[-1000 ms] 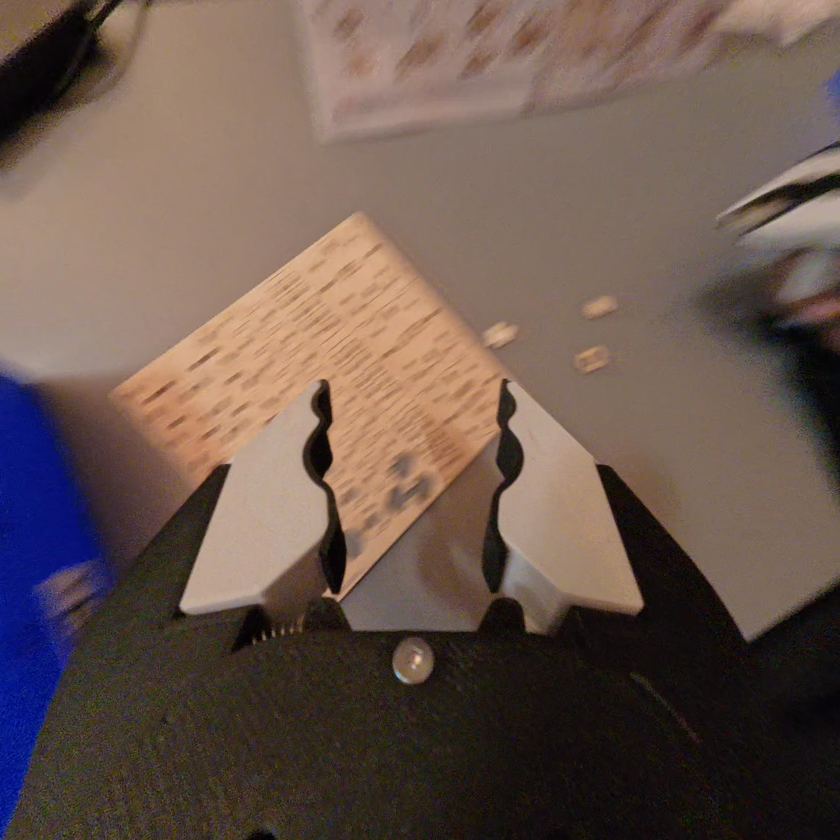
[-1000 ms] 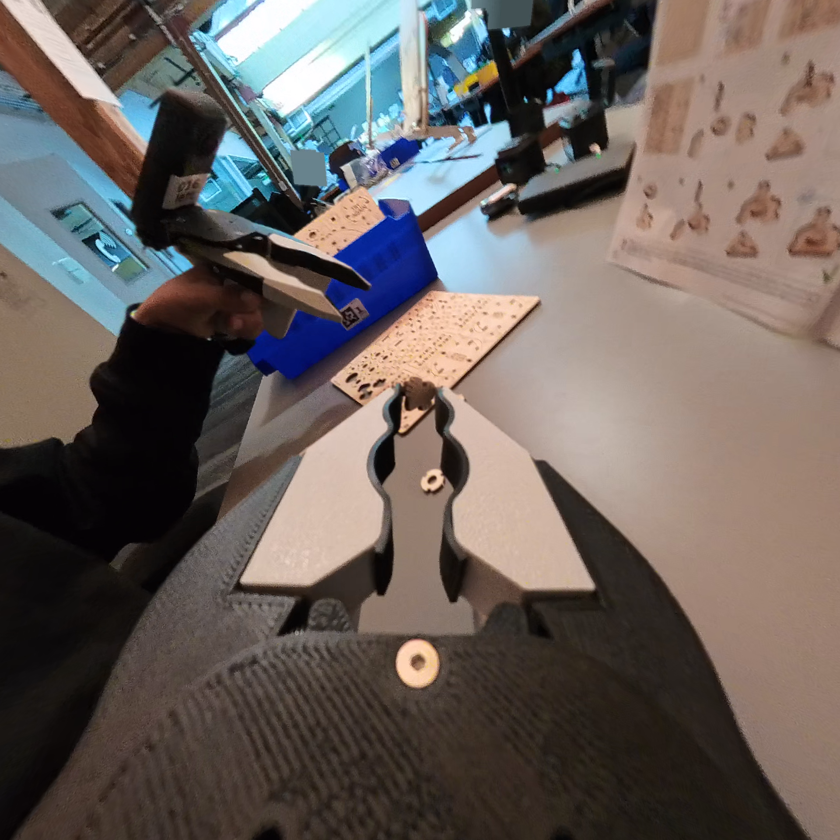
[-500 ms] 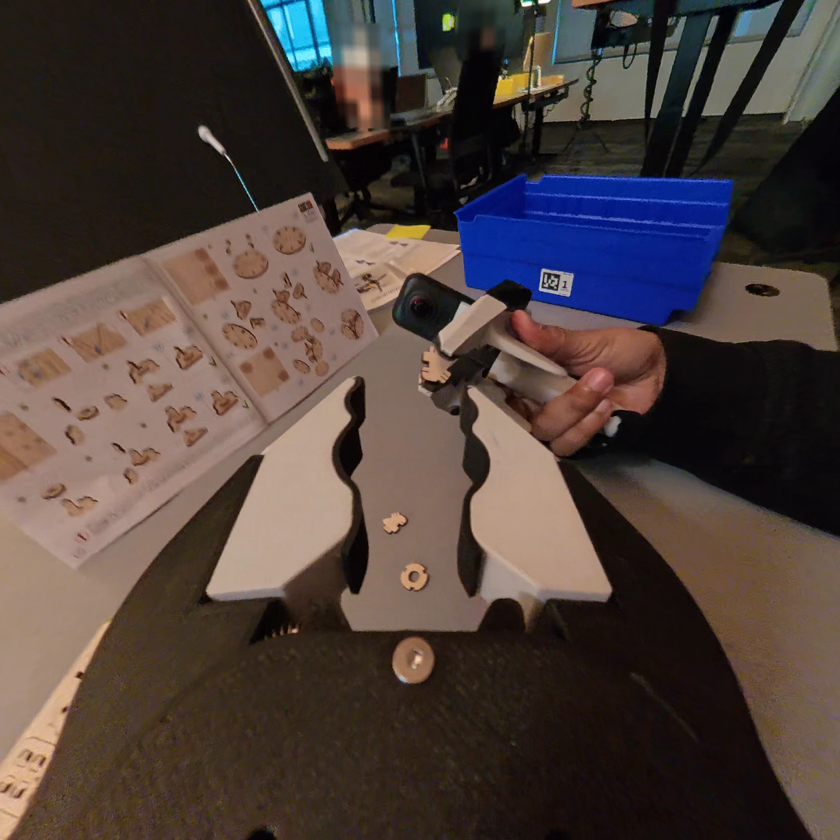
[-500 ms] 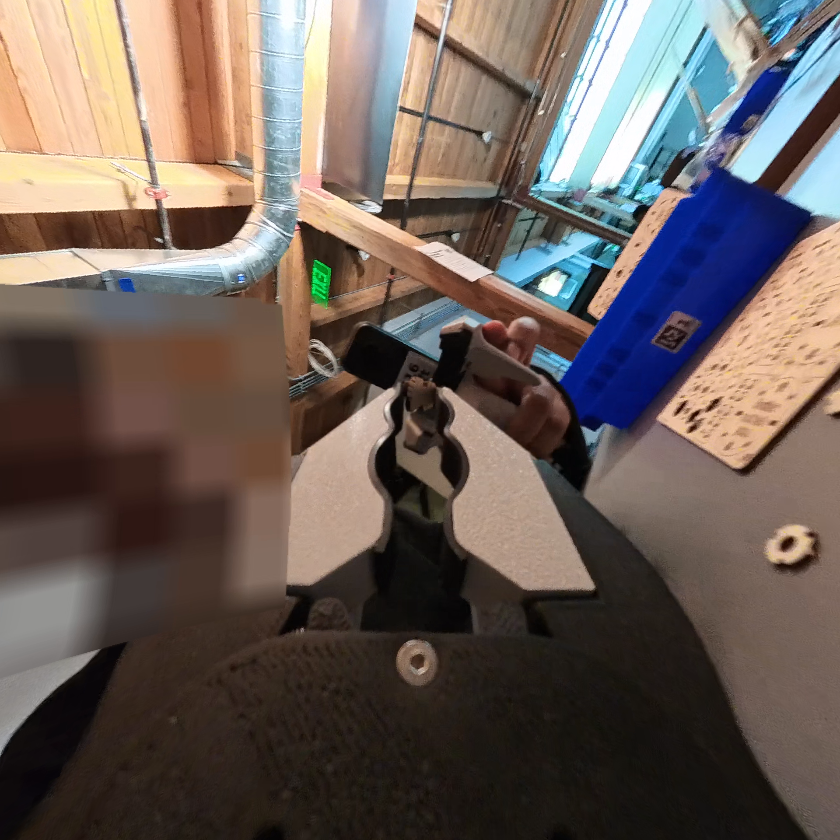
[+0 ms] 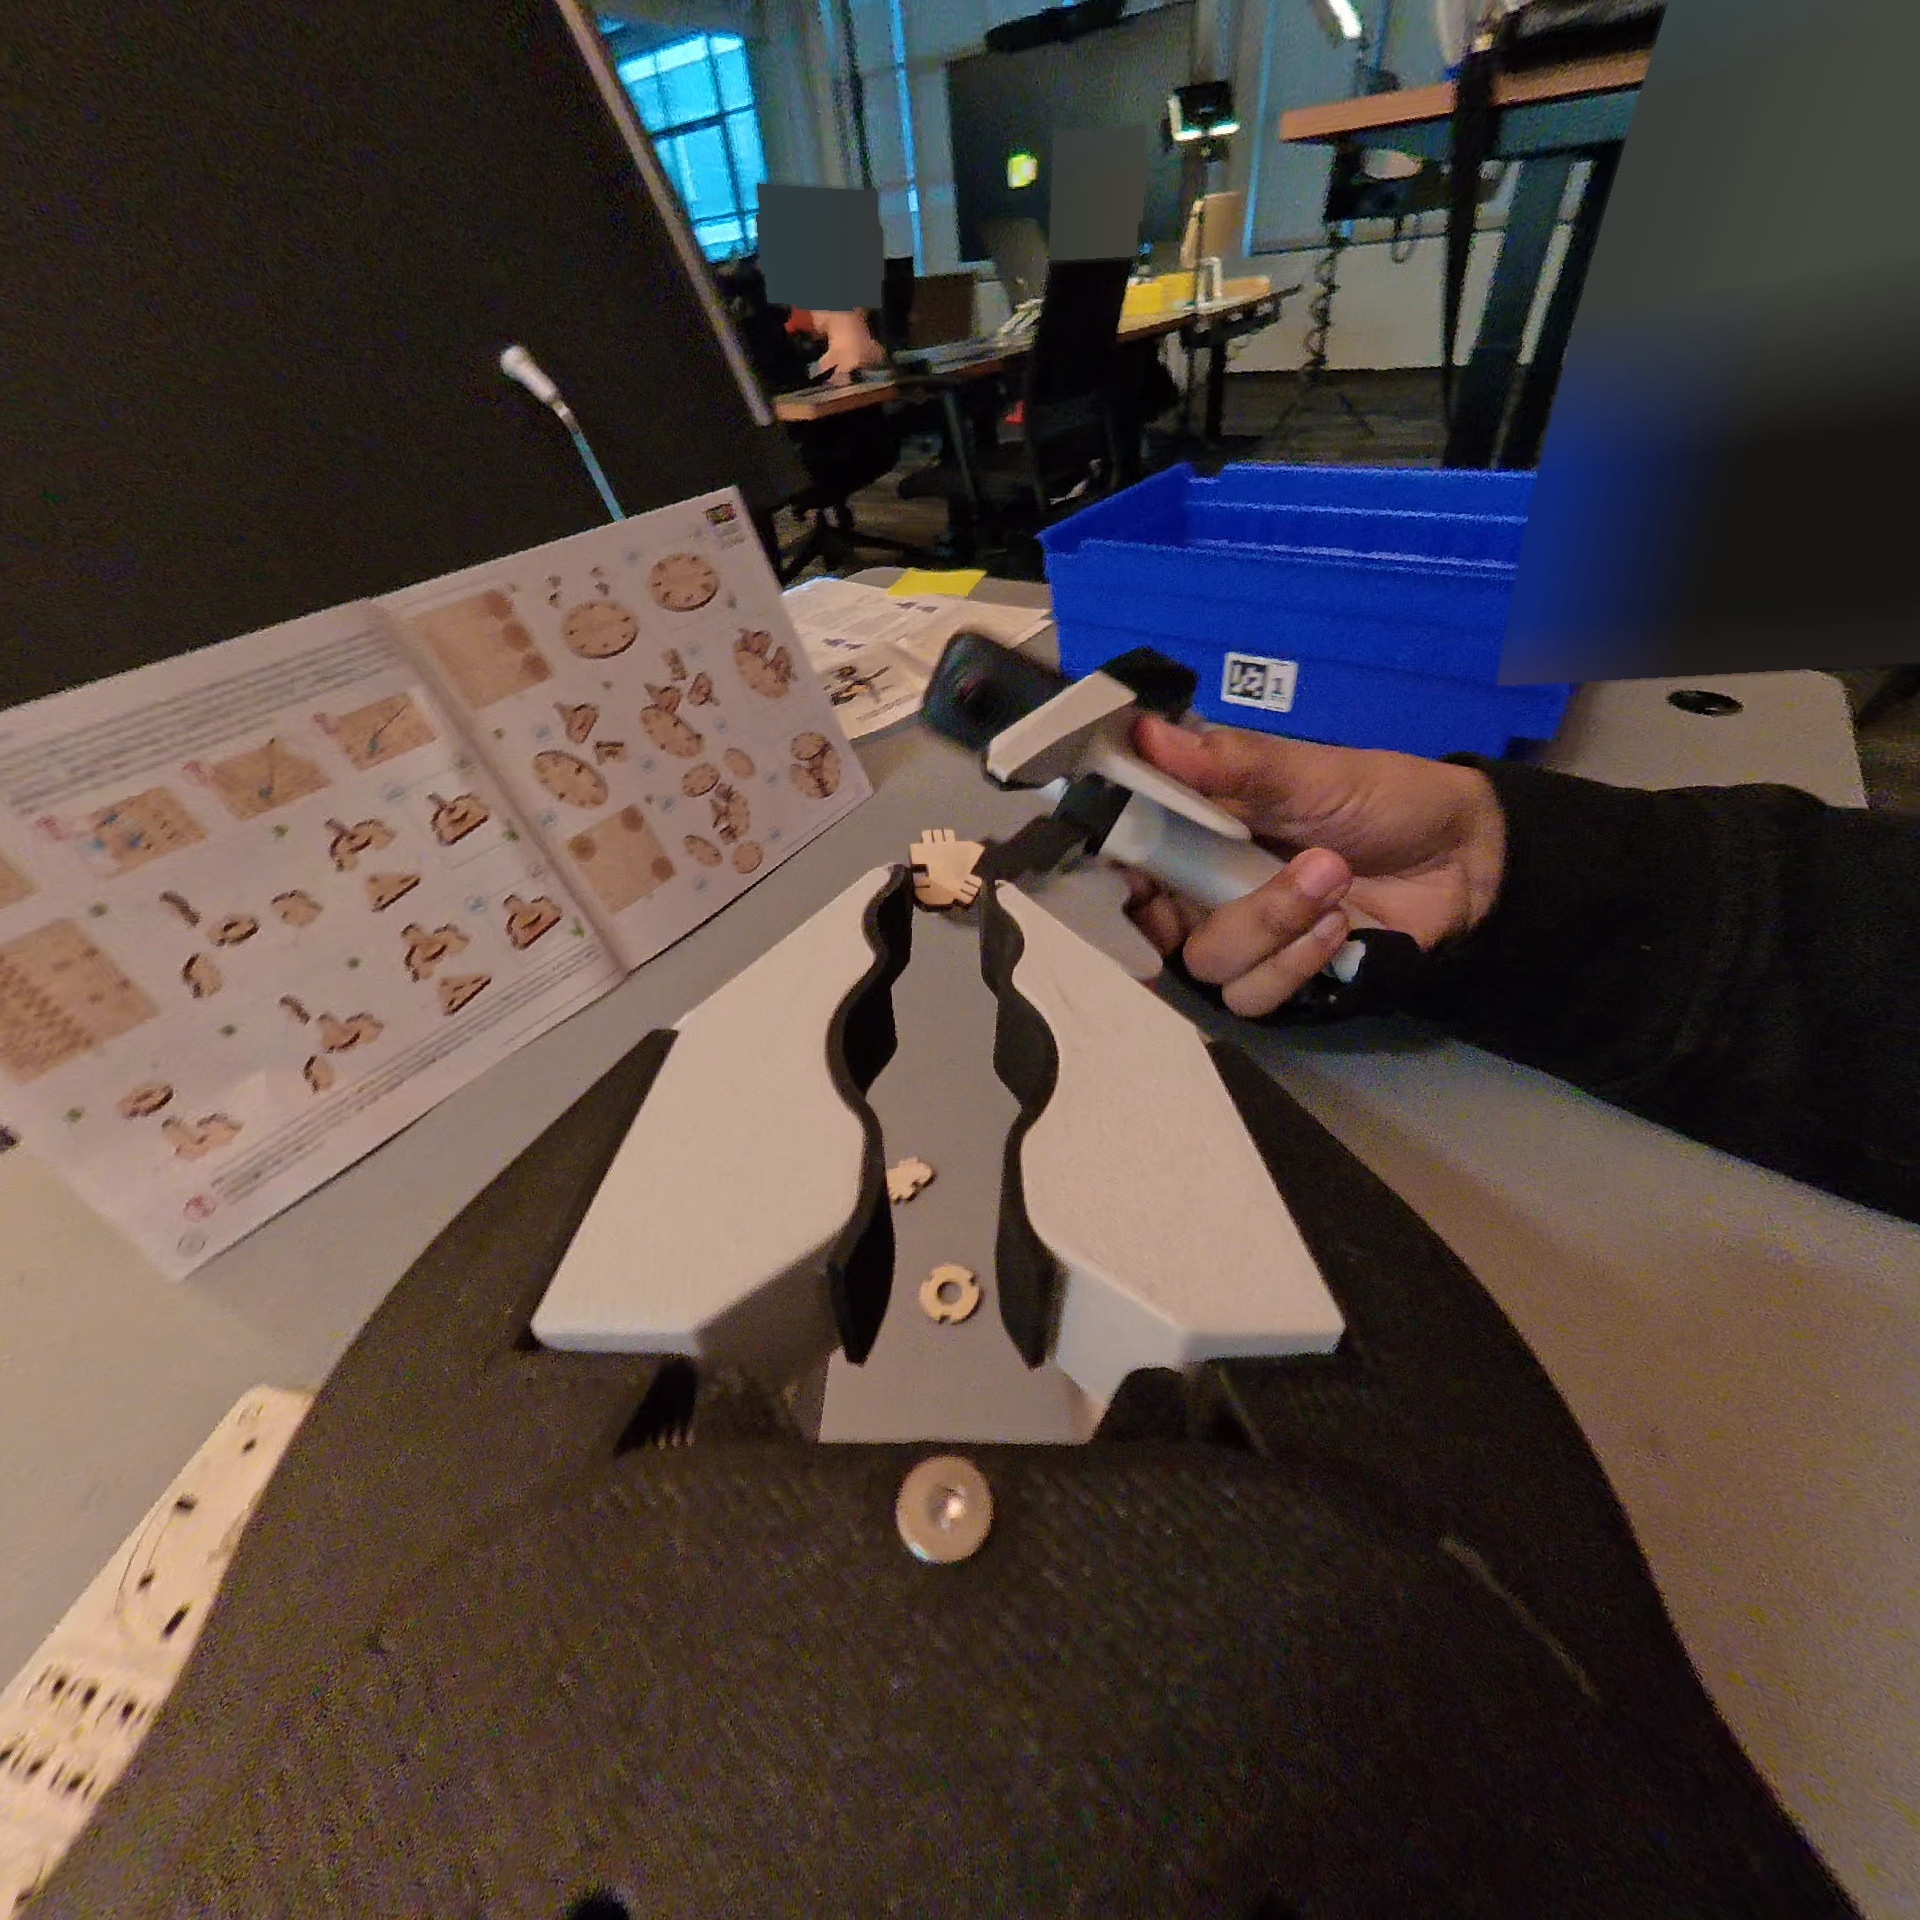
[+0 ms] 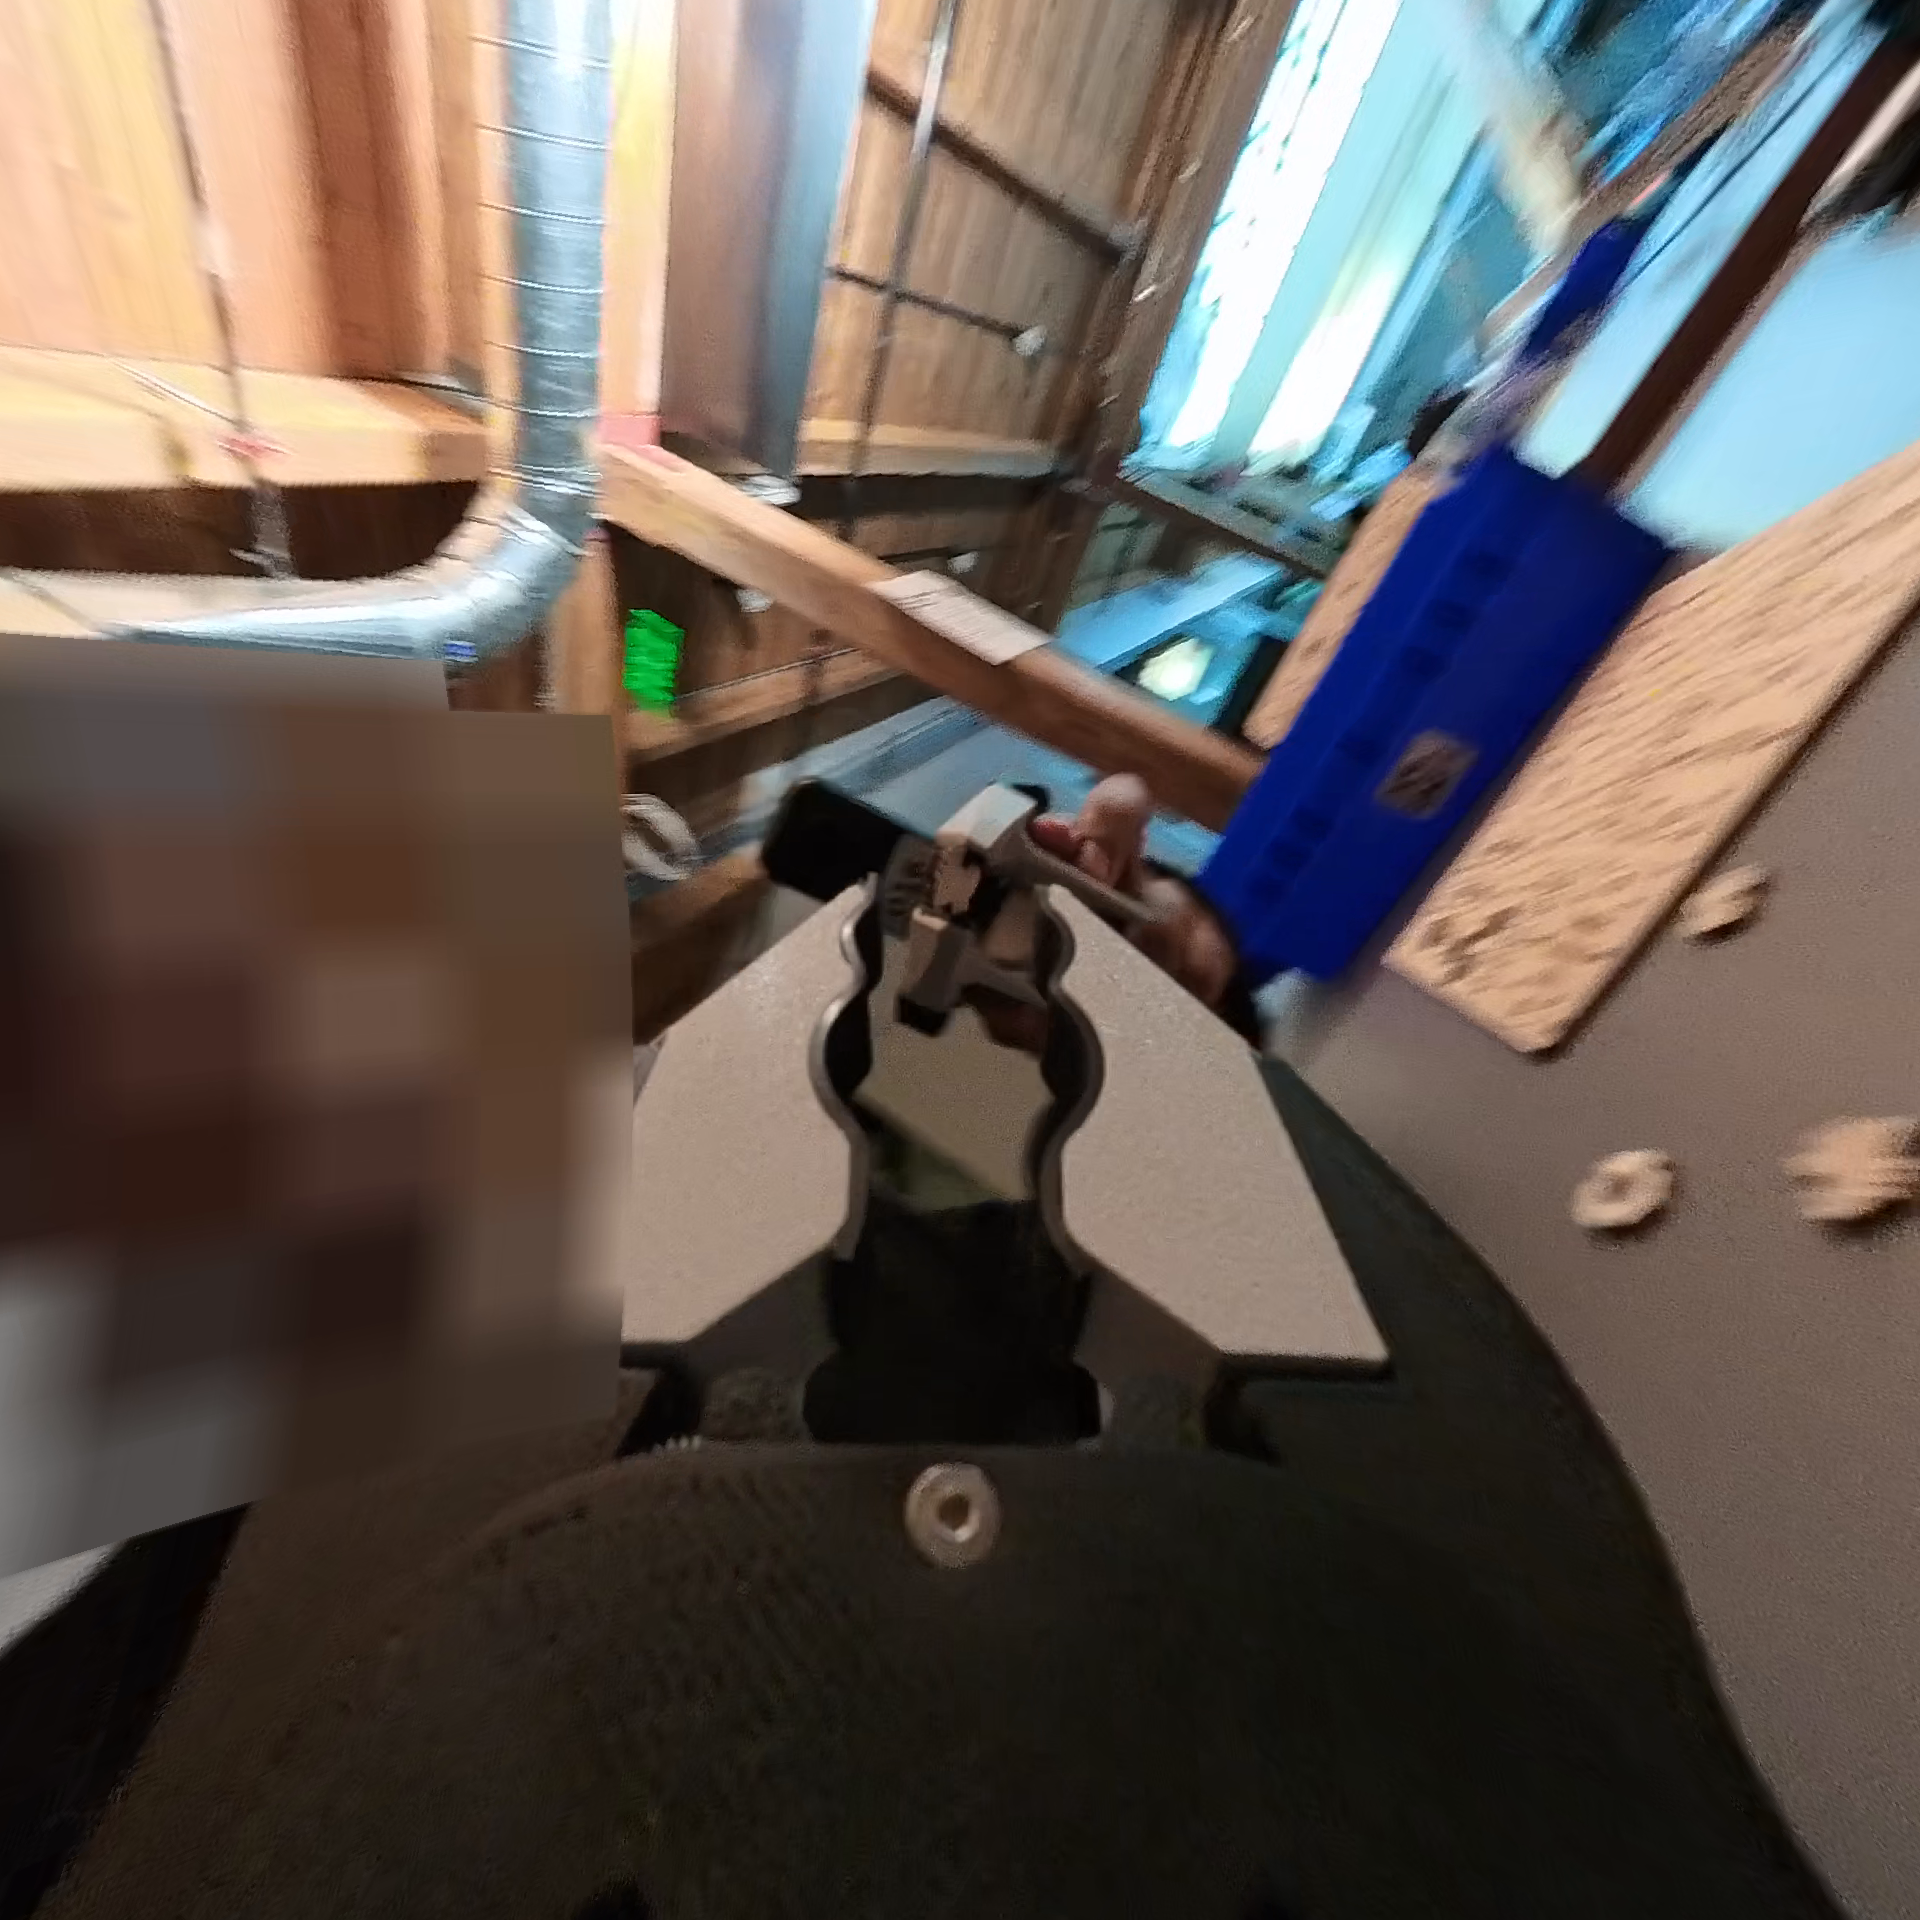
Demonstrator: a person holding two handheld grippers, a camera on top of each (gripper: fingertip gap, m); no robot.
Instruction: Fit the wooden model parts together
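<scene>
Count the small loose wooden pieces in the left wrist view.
3. One toothed piece at the left gripper's fingertips; one small piece and one ring-shaped piece on the table between its fingers. Others may be hidden.

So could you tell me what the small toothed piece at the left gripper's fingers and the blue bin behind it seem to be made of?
Toothed piece: thin pale wood, apparently laser-cut, with darkened edges. Blue bin: moulded plastic, probably, with a smooth, slightly glossy, uniform colour.

Print shows on booklet (image 5: pixel 416 810), bin tag (image 5: pixel 1259 682) — contents withheld.
</scene>
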